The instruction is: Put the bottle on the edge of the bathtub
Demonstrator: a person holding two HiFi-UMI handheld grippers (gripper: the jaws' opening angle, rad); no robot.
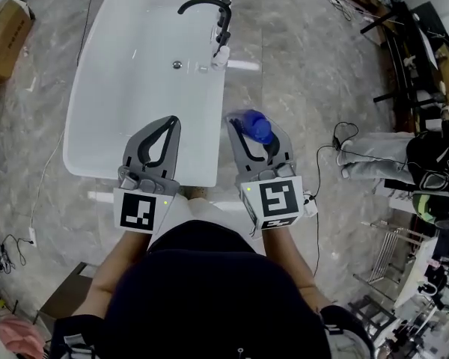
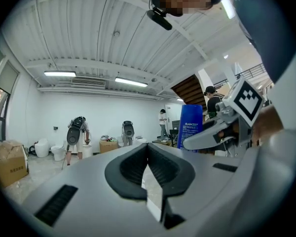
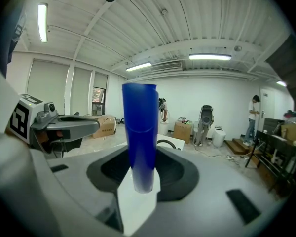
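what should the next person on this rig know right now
Left gripper: jaws together, empty, held over the near end of the bathtub.
Right gripper: shut on the blue bottle, which stands upright between the jaws, by the tub's near right corner.
Done: bottle picked up and brought to the tub.
Left: set the bottle on the tub's edge, open the jaws, and pull away.
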